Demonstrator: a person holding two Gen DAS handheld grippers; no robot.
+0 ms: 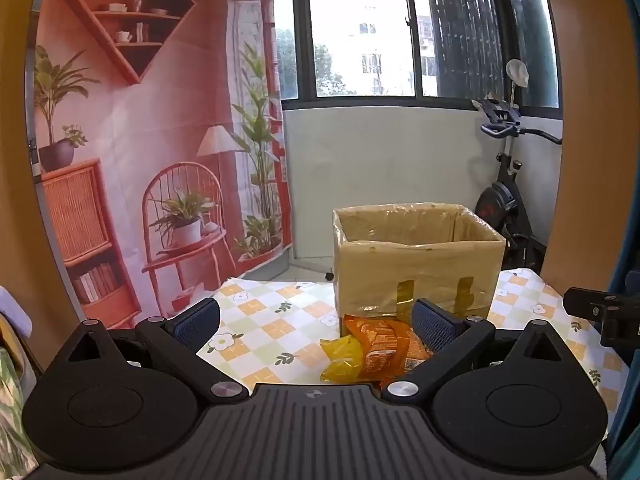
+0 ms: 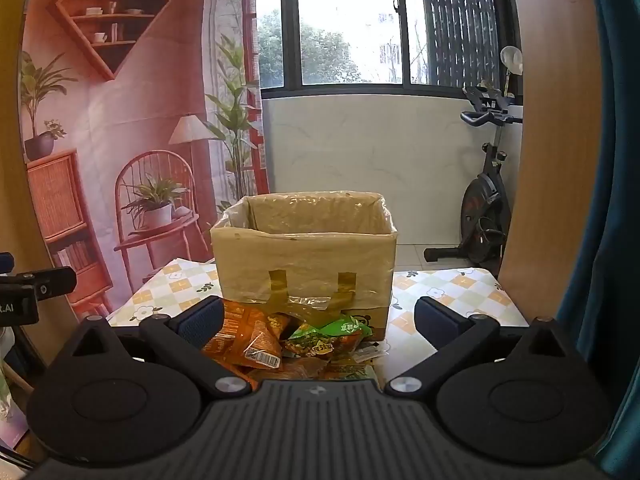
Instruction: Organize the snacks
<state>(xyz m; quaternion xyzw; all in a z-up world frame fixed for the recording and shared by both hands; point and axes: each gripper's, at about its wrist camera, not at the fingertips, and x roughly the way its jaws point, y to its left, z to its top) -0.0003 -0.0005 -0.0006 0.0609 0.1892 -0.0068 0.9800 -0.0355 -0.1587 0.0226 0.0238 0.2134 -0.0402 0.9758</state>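
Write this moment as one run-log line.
left gripper: open, empty | right gripper: open, empty | snack packets: piled before cardboard box | stage: nothing grasped

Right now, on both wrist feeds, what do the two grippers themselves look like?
They match. The left gripper and the right gripper each have a black ribbed body, two rounded black discs, angled black link arms with silver pivot pins, and dark blue textured pads on the jaws. A small round emblem marks each body. No cables or sleeves show.

- A table covered by a checked cloth of orange, green and white squares with small flowers.
- An open cardboard box stands on it.
- Snack packets, orange, yellow and green, lie heaped against the box's near side.
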